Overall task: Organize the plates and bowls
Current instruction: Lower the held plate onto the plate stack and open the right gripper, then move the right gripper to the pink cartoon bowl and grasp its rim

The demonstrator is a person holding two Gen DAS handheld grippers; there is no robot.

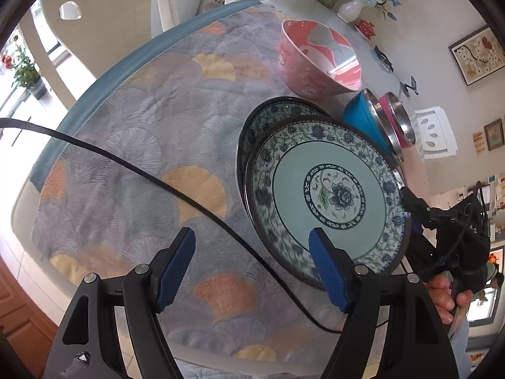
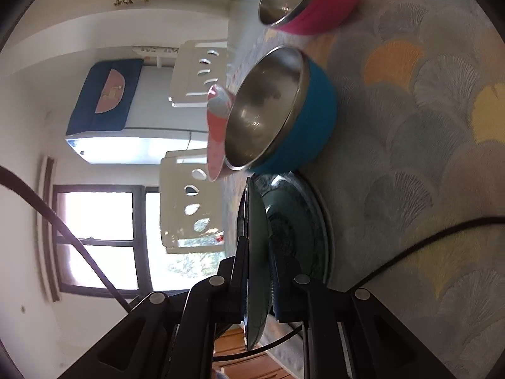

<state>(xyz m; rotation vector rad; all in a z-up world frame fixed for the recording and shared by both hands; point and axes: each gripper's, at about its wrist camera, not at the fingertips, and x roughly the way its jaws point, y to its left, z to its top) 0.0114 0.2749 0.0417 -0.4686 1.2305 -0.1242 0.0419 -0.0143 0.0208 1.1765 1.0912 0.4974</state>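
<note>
Left claw [image 1: 252,268]: fingers spread apart, gripping nothing, hanging over the patterned cloth [image 1: 142,164]
Right claw [image 2: 259,271]: clamped on the rim of the upper plate [image 1: 328,195], which it holds tilted, edge-on between its fingers
Upper plate: just ahead and right of the left claw, its blue-floral face showing
Lower plate [image 1: 268,113]: flat on the surface, directly under the held one
Blue bowl [image 2: 284,110]: straight ahead of the right claw, just past the plates, steel inside
Magenta bowl [image 2: 306,0]: further ahead, beyond the blue bowl
Pink bowl [image 1: 318,60]: ahead of the left claw, past both plates
Cable [image 1: 157,173]: trails across the cloth
</note>
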